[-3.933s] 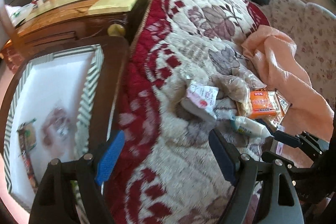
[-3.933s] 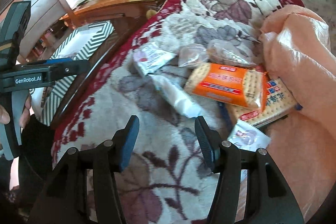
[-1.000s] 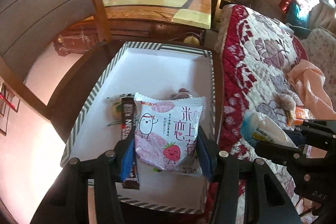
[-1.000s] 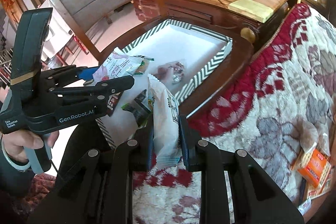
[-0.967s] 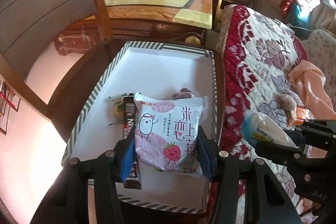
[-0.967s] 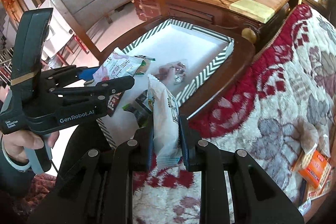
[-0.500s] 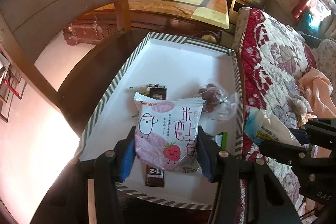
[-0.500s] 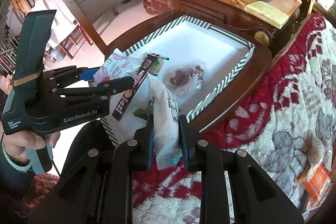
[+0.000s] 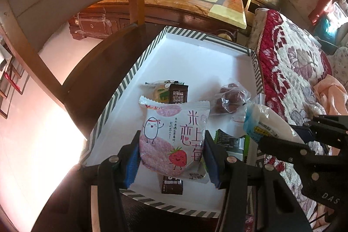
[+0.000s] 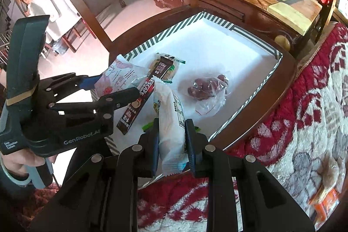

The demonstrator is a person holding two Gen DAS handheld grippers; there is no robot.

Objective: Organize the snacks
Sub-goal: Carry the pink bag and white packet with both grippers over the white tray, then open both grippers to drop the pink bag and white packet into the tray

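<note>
While both packets hang over the striped tray (image 9: pixel 121 88), we hold each one in a clamped claw: the left gripper (image 9: pixel 171 156) is closed on the pink strawberry packet (image 9: pixel 174 136), and the right gripper (image 10: pixel 170 140) is closed on the white packet (image 10: pixel 171 123), pinched across its narrow width. Already in the tray lie a coffee stick (image 10: pixel 143 97), a small round biscuit packet (image 9: pixel 159 91), a bag of dark red fruit (image 10: pixel 206 86) and a green-edged wrapper (image 9: pixel 232 141).

We judge three risks.

1. The two grippers sit just beside each other; releasing together could knock one packet against the other claw.
2. The white packet hangs near the tray's near edge, above the red blanket (image 10: pixel 304 101); dropped here, it may land on the rim and tip out.
3. The pink packet, if dropped flat, would cover the coffee stick and leave a heap.
</note>
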